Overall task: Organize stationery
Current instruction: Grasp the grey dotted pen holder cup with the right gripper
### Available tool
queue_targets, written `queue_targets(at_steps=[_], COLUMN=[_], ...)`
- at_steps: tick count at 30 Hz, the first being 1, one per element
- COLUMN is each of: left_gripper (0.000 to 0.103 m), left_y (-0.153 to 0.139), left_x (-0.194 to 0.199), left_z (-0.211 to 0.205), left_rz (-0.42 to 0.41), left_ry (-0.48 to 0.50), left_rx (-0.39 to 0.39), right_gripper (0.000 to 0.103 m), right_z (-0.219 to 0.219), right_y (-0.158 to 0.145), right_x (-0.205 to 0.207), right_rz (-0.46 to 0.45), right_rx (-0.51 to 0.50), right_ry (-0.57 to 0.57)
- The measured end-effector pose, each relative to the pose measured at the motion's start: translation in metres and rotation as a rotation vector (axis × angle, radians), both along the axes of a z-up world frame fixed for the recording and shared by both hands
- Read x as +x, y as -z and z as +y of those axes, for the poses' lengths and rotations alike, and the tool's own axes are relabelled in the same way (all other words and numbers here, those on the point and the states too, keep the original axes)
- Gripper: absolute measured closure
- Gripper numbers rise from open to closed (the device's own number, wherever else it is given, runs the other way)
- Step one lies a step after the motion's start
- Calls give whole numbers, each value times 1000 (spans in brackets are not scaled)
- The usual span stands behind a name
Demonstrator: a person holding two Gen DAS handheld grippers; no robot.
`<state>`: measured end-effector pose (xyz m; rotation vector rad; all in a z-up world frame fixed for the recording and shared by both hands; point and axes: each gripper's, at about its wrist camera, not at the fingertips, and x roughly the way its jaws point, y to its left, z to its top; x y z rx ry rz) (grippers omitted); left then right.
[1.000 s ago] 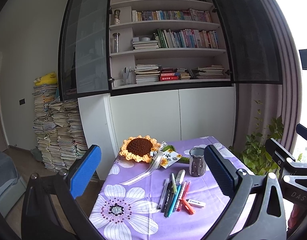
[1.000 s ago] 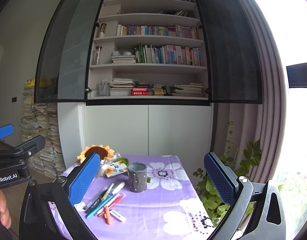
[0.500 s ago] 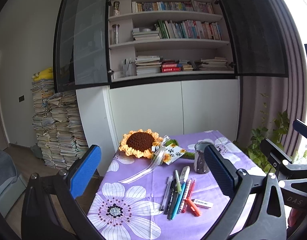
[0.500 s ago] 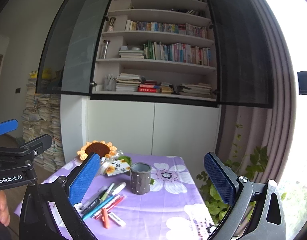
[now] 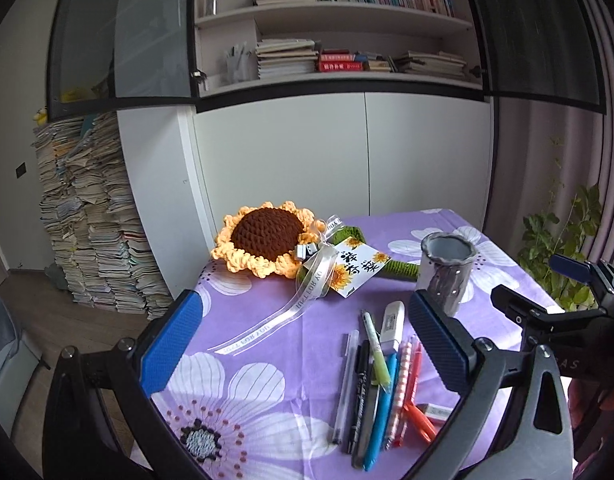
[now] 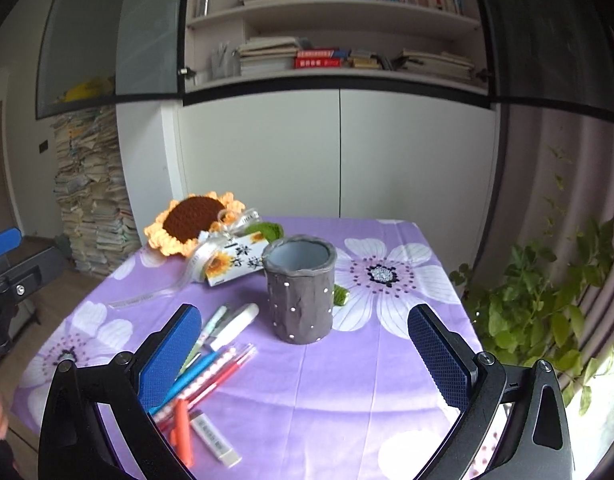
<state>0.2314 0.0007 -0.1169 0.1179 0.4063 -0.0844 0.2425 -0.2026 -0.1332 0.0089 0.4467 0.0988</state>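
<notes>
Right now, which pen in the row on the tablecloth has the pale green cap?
The slim pen with the pale green cap, lying slanted across the black pen and blue pen; none of the others shows green.

Behind the purple flower-print tablecloth (image 5: 267, 344) stand white lower cabinets (image 6: 339, 156) under open bookshelves (image 5: 347, 20) with dark glass doors, tall paper stacks (image 5: 95, 216) on wooden floor (image 5: 39, 320), a leafy plant (image 6: 547, 304) by bright curtains.

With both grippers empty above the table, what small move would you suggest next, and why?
Probably lower the left gripper toward the loose pens and close on one. Both it and the right gripper are open and hold nothing, the pens lie flat on the purple cloth, and the grey cup beside them stands upright and looks empty.
</notes>
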Motion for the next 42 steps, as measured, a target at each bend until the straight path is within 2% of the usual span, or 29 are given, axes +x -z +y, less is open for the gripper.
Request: queue_targets(at_steps=[7,12,17,18,19,21,24,28,36,42], left_gripper=[1,1,1,1,1,1,1,1,1,1], left_y=[21,33,43,44,46,49,51,45,34,26], left_x=[54,77,93,96,98,102,104,99,74,55], left_z=[7,8,10,11,12,14,17,19,15,11], left_rz=[71,111,147,156,165,183,195,172,144,132], left_ry=[15,46,84,92,101,108,104,101,84,38], left_rx=[-33,-34,-69,-80,-92,-109,-121,-119,-51,-19], right_gripper=[0,0,0,4,16,30,30,30,30,30], right_z=[4,10,16,18,18,19,15,7,-38,-51], right_y=[17,28,34,35,35,39,39,34,26,41], right_x=[69,104,126,128,129,133,131,123,71,69], right_rz=[119,169,197,194,196,218,223,248,229,187], right_rx=[5,-10,-17,-27,-34,-50,-51,-40,-88,-102], right_ry=[-17,-15,-18,-15,-15,-18,-17,-30,17,-86])
